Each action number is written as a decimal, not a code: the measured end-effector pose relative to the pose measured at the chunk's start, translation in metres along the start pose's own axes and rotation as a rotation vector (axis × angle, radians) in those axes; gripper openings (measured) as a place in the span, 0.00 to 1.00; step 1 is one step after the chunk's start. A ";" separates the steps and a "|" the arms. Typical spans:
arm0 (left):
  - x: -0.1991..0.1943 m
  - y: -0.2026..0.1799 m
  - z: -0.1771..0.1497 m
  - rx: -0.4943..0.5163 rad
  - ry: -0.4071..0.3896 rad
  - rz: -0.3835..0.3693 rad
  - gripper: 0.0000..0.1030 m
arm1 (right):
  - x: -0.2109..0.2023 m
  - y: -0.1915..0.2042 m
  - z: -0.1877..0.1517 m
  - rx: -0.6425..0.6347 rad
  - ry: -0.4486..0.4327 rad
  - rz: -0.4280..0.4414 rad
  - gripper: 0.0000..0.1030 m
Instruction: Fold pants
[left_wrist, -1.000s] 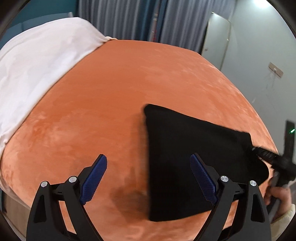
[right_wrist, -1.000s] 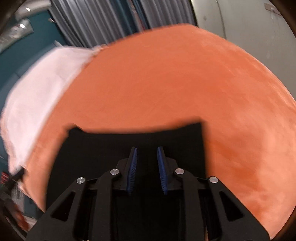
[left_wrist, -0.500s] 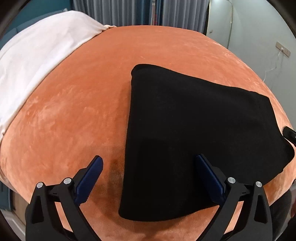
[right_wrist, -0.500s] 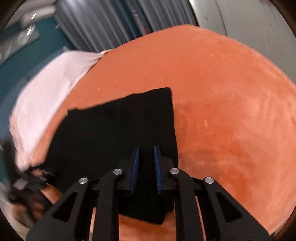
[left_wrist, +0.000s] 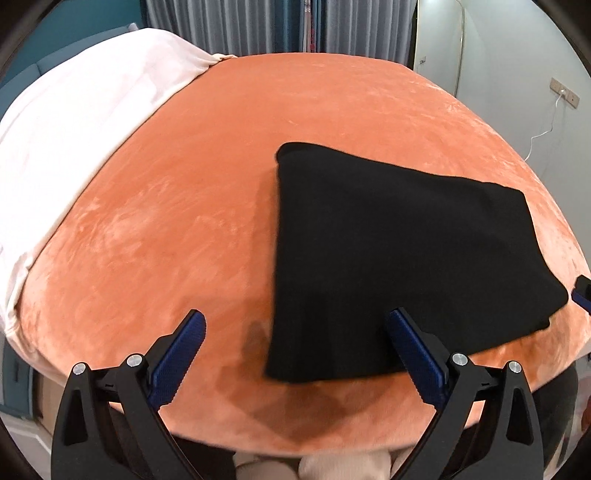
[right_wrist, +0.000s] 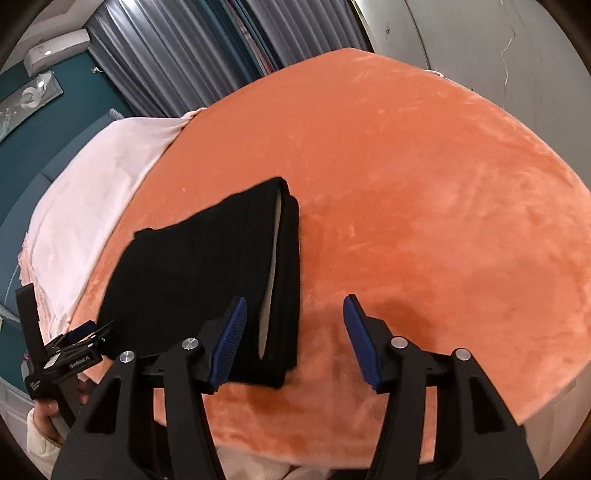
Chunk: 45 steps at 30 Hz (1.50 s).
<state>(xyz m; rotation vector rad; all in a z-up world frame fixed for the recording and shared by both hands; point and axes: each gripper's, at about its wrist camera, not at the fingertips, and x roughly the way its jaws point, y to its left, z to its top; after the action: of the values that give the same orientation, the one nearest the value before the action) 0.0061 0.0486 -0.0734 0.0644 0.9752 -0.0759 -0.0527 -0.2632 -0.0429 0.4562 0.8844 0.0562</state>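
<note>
The black pants (left_wrist: 399, 254) lie folded into a compact stack on the orange bed cover (left_wrist: 221, 184). In the right wrist view the pants (right_wrist: 207, 273) show stacked layers with a pale lining along their right edge. My left gripper (left_wrist: 295, 354) is open and empty, held above the near edge of the pants. My right gripper (right_wrist: 293, 336) is open and empty, just above the near right corner of the pants. The left gripper (right_wrist: 79, 339) also shows at the left in the right wrist view. A tip of the right gripper (left_wrist: 583, 295) shows at the right edge of the left wrist view.
A white sheet (left_wrist: 74, 140) covers the far left part of the bed. Grey curtains (left_wrist: 295, 26) and a white wall (left_wrist: 517, 74) with a socket and cable stand behind. The bed's near edge (left_wrist: 295, 435) drops off just below the grippers.
My right gripper opened and let go of the pants, then pulled back. The pants now rest flat. My left gripper stayed open and drew back toward the near edge.
</note>
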 end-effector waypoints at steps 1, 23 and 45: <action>-0.003 0.001 -0.003 0.011 -0.005 0.029 0.95 | -0.005 -0.002 -0.002 0.011 0.010 0.013 0.58; -0.024 0.002 -0.023 0.037 0.010 -0.084 0.95 | -0.016 0.010 -0.036 0.029 0.079 -0.051 0.84; 0.064 0.054 0.010 -0.348 0.288 -0.547 0.95 | 0.034 -0.020 -0.025 0.332 0.237 0.168 0.94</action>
<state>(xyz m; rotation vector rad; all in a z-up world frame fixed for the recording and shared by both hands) 0.0551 0.0989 -0.1199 -0.5264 1.2604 -0.4065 -0.0526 -0.2637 -0.0899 0.8466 1.0916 0.1203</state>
